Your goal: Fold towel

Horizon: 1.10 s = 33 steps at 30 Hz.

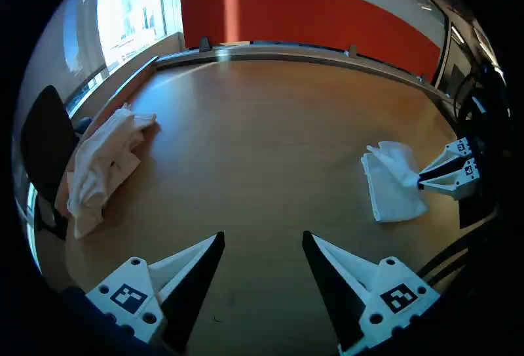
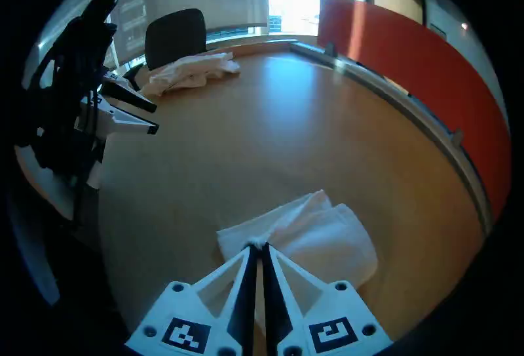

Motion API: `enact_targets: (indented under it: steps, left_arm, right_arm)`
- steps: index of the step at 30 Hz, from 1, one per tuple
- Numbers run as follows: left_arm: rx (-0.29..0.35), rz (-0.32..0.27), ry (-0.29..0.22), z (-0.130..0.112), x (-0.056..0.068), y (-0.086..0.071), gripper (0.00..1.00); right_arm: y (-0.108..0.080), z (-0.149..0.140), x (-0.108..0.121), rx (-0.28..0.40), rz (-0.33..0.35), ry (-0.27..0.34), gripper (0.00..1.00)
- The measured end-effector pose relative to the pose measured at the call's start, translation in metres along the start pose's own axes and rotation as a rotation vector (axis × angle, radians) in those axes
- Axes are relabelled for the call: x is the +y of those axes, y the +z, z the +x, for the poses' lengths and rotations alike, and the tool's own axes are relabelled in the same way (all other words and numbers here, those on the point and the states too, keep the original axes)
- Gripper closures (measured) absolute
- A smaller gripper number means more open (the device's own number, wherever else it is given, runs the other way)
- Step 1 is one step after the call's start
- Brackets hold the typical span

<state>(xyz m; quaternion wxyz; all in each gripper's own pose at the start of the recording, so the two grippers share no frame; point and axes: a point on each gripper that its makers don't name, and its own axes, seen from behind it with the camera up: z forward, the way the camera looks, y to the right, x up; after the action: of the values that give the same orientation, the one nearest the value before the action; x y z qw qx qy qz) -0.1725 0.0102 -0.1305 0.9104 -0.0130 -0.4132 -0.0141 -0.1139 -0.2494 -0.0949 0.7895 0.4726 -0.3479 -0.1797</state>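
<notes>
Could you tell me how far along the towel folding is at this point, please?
Done: one white towel lies on the table, folded into a small, slightly rumpled packet. In hand: the right gripper pinches its near edge, jaws closed; the left gripper hangs open over bare wood. Left: the crumpled pile of towels by the chair looks unfolded.

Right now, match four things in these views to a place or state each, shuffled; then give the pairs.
1. left gripper
2. right gripper
3. towel
4. pile

A. crumpled by the chair
B. jaws open above bare table
C. folded, one corner pinched
D. jaws shut on the towel

Pairs: 1-B, 2-D, 3-C, 4-A
</notes>
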Motion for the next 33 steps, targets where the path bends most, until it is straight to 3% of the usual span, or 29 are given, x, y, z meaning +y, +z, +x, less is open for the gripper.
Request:
enact_targets:
  steps: [5,8,10,13,15,19,33]
  left_arm:
    - [-0.001,-0.002,0.005,0.000,0.001,0.000,0.12]
    - [-0.001,-0.001,0.006,0.000,0.001,0.000,0.12]
    - [-0.002,0.000,0.005,0.000,0.001,0.000,0.12]
    - [-0.002,0.002,0.005,-0.001,0.001,0.000,0.12]
    - [-0.001,0.003,0.005,-0.001,0.001,0.000,0.12]
    - [-0.001,0.003,0.006,-0.001,0.001,-0.001,0.12]
    - [0.003,-0.001,0.010,0.000,0.005,-0.001,0.12]
  right_arm:
    - [0.002,-0.002,-0.005,-0.004,0.010,-0.002,0.92]
    - [0.003,-0.003,-0.009,-0.004,0.027,0.003,0.84]
    - [0.004,-0.003,-0.011,-0.004,0.031,0.009,0.72]
    - [0.003,-0.005,-0.012,-0.003,0.035,0.017,0.39]
    - [0.002,-0.005,-0.013,-0.001,0.036,0.020,0.30]
    - [0.000,-0.007,-0.012,0.000,0.029,0.019,0.24]
    - [-0.010,-0.042,-0.010,-0.041,-0.017,0.059,0.24]
